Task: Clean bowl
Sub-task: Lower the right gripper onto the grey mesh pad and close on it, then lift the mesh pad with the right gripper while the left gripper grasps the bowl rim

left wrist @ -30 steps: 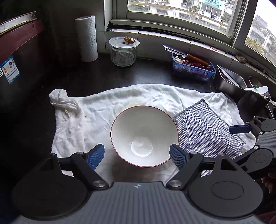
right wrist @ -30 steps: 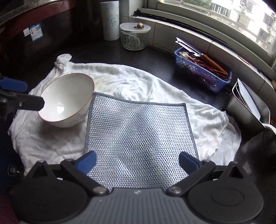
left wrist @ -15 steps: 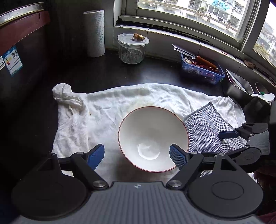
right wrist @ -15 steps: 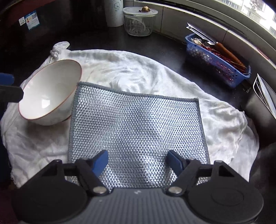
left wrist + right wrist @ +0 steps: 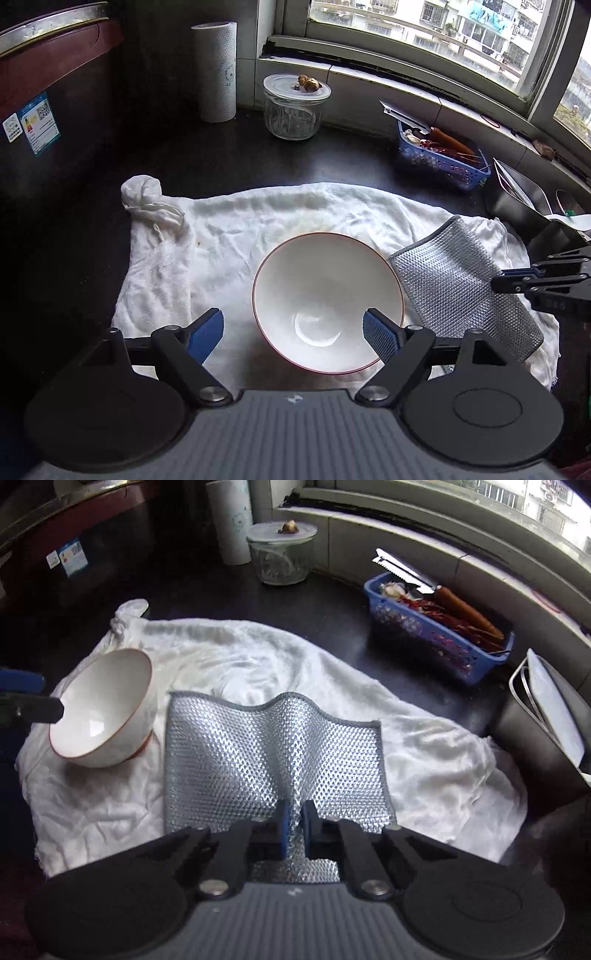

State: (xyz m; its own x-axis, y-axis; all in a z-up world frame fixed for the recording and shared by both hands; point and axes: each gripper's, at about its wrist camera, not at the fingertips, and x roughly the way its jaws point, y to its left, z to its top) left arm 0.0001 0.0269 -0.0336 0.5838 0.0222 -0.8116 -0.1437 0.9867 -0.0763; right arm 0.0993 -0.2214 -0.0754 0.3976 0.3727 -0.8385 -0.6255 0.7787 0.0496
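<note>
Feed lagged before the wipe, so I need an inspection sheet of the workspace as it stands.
Surface: dark counter, white cloth spread on it.
Job's things: white bowl upright on the cloth, looks empty; silver mesh scrubbing cloth beside it, bunched up.
Clutter: glass jar, paper roll, blue basket, metal container.
Grippers: left tongs open, flanking the bowl's near side; right tongs shut on the scrubbing cloth's near edge.
Cables: nothing seen.
Surroundings: window behind.
</note>
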